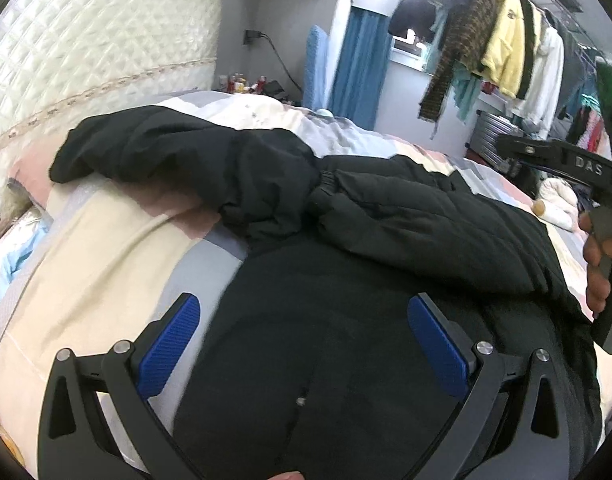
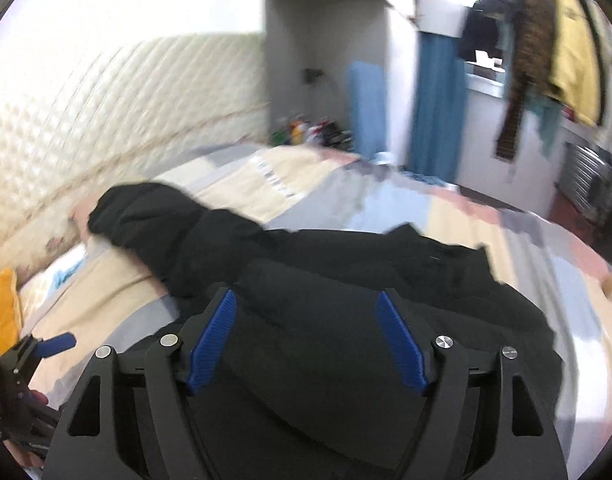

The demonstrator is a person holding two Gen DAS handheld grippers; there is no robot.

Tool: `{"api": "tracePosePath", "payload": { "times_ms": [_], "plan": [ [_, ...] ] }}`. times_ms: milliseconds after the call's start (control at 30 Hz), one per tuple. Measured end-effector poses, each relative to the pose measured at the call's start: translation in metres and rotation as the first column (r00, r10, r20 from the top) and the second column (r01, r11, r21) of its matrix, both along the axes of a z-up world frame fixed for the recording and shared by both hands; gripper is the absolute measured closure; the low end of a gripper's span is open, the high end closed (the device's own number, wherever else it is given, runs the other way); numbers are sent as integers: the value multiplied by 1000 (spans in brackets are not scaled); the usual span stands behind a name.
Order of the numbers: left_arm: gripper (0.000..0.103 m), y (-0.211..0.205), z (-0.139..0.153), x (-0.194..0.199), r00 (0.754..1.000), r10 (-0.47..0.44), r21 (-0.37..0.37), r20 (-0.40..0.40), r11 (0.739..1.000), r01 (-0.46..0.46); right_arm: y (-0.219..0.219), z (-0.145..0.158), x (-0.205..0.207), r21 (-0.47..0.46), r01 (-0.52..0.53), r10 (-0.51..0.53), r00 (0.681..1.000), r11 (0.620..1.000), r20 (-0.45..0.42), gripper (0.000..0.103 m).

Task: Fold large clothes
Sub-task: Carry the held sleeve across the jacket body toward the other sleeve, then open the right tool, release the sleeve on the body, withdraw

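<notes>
Both my jaws are standing wide apart and gripping nothing. My left gripper [image 1: 303,344] is hovering over the near part of the black jacket [image 1: 386,280], its blue pads [image 1: 169,346] spread so that the left one is hanging over the bed cover and the right one over the dark cloth. My right gripper [image 2: 308,344] is hanging above the same black jacket [image 2: 346,320], both pads over the fabric, though I cannot tell whether either is touching it.

The jacket is lying spread across the bed [image 1: 105,248], on a patchwork cover of cream, grey and pink. One sleeve [image 1: 165,148] is stretching away to the far left toward the quilted white headboard [image 1: 85,40], and a second, cuffed sleeve is lying folded across the jacket's body toward the right.

In the left wrist view my right hand [image 1: 598,260] is showing at the right edge, wrapped around the handle of its gripper. Beyond the bed, on the far right, clothes are hanging on a rack [image 1: 506,40], with a blue curtain [image 1: 358,68] beside them. The right wrist view is blurred.
</notes>
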State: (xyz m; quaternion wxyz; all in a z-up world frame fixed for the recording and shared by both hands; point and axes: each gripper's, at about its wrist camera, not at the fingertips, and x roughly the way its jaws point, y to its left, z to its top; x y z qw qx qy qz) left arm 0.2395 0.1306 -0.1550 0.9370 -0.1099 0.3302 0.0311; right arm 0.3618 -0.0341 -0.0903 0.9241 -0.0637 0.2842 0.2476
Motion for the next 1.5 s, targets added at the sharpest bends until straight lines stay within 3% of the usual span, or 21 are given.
{"api": "tracePosePath", "payload": {
  "times_ms": [133, 333, 600, 867, 1033, 1167, 1367, 1500],
  "plan": [
    [0, -19, 1, -1, 999, -40, 35, 7, 999, 40, -60, -10, -6, 42, 139, -140, 990, 989, 5, 30],
    [0, -36, -2, 3, 998, -63, 60, -5, 996, 63, -141, -48, -5, 41, 315, -314, 949, 948, -34, 30],
    [0, -51, -9, 11, 997, -69, 84, -23, 994, 70, -202, -102, -6, 9, 393, -389, 912, 919, -133, 30],
    [0, -71, -19, 17, 995, -83, 129, -58, 988, 90, -213, -129, -11, -52, 365, -368, 917, 930, -152, 26],
    [0, -71, -27, 21, 993, -75, 111, -94, 990, 85, -208, -135, -10, -86, 311, -322, 930, 946, -180, 21],
    [0, -69, -29, 22, 993, -63, 101, -104, 992, 74, -197, -141, -13, -162, 283, -307, 940, 945, -149, 15],
    [0, -73, -30, 19, 992, -70, 98, -106, 992, 81, -187, -155, -3, -280, 325, -363, 927, 903, -95, 14],
    [0, -75, -30, 17, 992, -73, 106, -103, 991, 84, -189, -148, 6, -252, 376, -395, 918, 892, -29, 14]
  ]
}}
